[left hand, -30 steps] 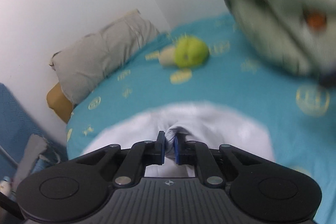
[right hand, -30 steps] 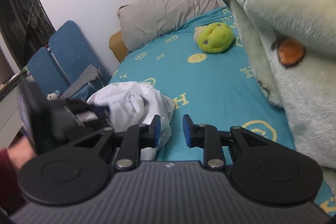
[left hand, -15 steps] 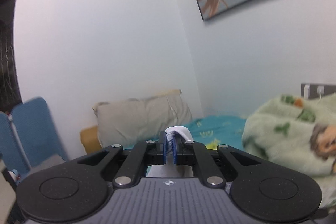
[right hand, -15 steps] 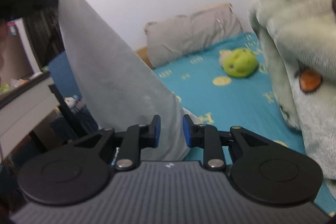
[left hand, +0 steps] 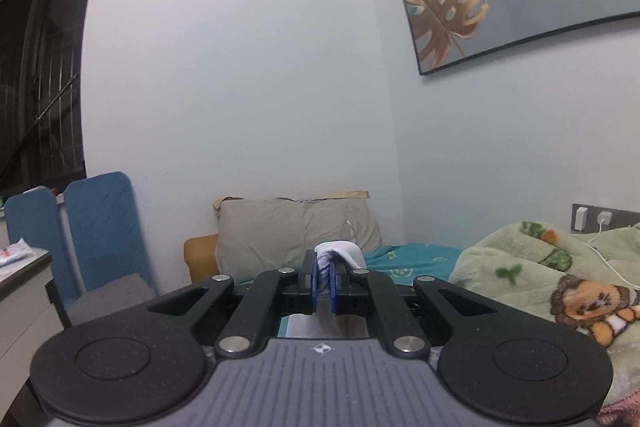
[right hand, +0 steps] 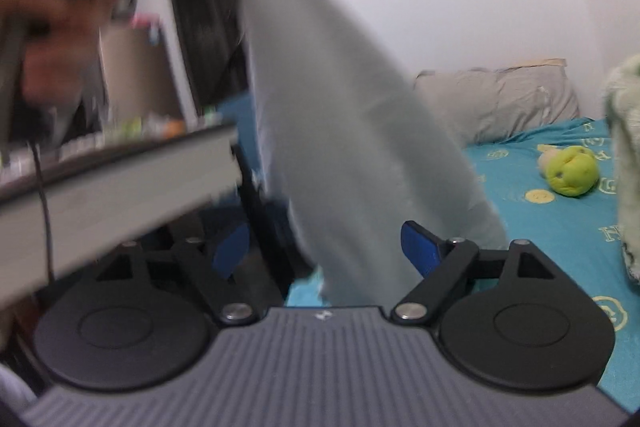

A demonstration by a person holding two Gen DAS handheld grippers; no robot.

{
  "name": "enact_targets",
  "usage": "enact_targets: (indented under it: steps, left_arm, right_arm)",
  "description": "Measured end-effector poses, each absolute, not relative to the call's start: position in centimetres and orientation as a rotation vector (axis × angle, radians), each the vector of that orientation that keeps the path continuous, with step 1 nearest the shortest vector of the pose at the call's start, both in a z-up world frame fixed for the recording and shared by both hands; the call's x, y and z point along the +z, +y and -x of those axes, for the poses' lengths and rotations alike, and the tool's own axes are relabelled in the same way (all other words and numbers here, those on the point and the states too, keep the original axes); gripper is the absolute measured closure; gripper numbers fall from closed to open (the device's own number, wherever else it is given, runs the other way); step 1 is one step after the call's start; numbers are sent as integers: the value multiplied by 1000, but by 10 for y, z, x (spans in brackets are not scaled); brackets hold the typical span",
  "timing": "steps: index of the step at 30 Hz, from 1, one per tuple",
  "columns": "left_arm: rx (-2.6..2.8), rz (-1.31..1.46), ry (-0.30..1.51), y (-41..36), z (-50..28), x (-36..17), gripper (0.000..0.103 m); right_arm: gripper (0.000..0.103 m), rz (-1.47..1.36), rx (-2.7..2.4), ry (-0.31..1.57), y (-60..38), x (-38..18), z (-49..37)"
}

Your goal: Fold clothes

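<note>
My left gripper (left hand: 323, 277) is shut on a bunched fold of a white garment (left hand: 340, 251) and holds it high above the bed. In the right wrist view the same white garment (right hand: 352, 155) hangs down in a long blurred drape from the upper left to the bed edge. My right gripper (right hand: 326, 251) is wide open, its blue pads on either side of the hanging cloth's lower part, touching nothing.
The bed has a teal sheet (right hand: 560, 227) with yellow prints, a grey pillow (left hand: 296, 231) at the head, a green plush toy (right hand: 570, 175) and a green fleece blanket (left hand: 560, 279) on the right. Blue folding chairs (left hand: 100, 227) and a white desk edge (right hand: 120, 179) stand left of the bed.
My left gripper has lifted the white garment off the bed and tilted up to face the wall. My right gripper has opened wide around the hanging cloth and swung left.
</note>
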State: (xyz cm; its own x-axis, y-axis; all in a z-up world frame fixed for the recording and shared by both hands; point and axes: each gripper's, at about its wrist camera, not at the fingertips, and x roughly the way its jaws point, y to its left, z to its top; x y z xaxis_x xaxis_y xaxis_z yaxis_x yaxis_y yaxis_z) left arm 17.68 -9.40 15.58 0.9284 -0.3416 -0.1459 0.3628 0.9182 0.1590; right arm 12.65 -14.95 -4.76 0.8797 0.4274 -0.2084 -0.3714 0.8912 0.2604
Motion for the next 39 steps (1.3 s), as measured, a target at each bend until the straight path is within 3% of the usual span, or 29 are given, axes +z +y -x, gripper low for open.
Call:
enact_targets:
  steps: [3, 6, 8, 9, 10, 15, 24, 28, 32, 39]
  left_arm:
    - [-350, -151, 119, -80, -168, 157, 97]
    - [-334, -115, 114, -62, -151, 159, 97]
    - [-324, -94, 111, -51, -143, 162, 97]
    - [-316, -91, 109, -47, -140, 164, 97]
    - [-305, -87, 106, -42, -137, 166, 97]
    - [-222, -50, 87, -12, -128, 180, 97]
    - [-190, 39, 97, 52, -98, 188, 97]
    - [-160, 112, 240, 68, -131, 139, 96]
    - [-116, 114, 424, 70, -177, 61, 96]
    - [-89, 112, 572, 84, -220, -52, 95]
  right_arm:
    - [20, -100, 402, 360, -118, -70, -157]
    - [50, -43, 327, 413, -112, -86, -180]
    - [64, -57, 290, 444, -119, -93, -194]
    - [84, -85, 285, 461, -125, -94, -198]
    - [91, -123, 283, 467, -133, -92, -200]
    - [95, -310, 289, 399, -175, -64, -187]
    - [96, -384, 400, 140, -263, 12, -104]
    - [96, -458, 442, 149, -291, 16, -99]
    - [96, -551, 454, 318, -289, -10, -122]
    - [95, -542, 436, 568, -258, -52, -169]
